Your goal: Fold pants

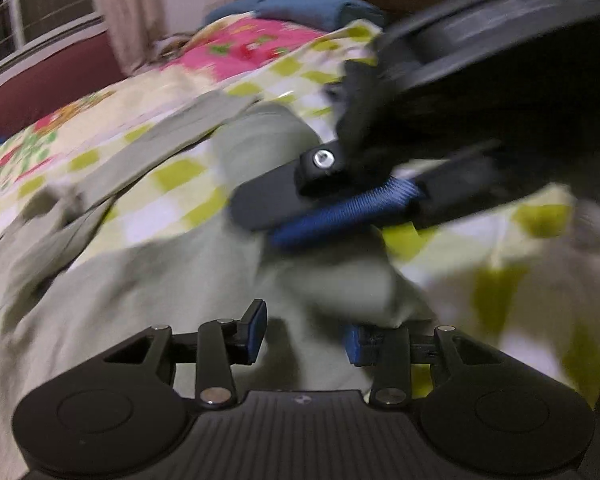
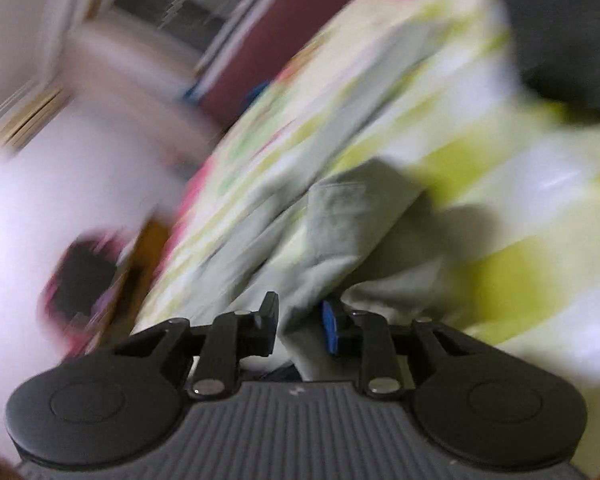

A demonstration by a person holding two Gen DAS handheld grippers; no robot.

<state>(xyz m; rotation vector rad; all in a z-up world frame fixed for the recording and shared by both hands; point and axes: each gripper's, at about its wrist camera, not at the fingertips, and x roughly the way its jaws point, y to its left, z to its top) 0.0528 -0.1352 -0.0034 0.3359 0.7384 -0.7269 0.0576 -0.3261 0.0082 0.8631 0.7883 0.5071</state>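
Observation:
Pale grey-green pants (image 1: 148, 288) lie on a bed with a checked yellow-green and white floral sheet (image 1: 180, 184). My left gripper (image 1: 306, 336) is just above the pants, jaws parted with cloth between and under them; I cannot tell if it grips. The right gripper's body (image 1: 440, 120) with its blue strap crosses the left wrist view just ahead. In the blurred right wrist view my right gripper (image 2: 300, 326) has its jaws narrowly apart with a fold of the pants (image 2: 340, 224) running between the fingers.
A folded blue garment (image 1: 312, 10) lies at the far end of the bed. A dark red bed frame (image 1: 48, 80) and a curtain (image 1: 128, 12) stand at the left. A dark object (image 2: 568, 32) lies on the sheet (image 2: 540, 184) at the upper right.

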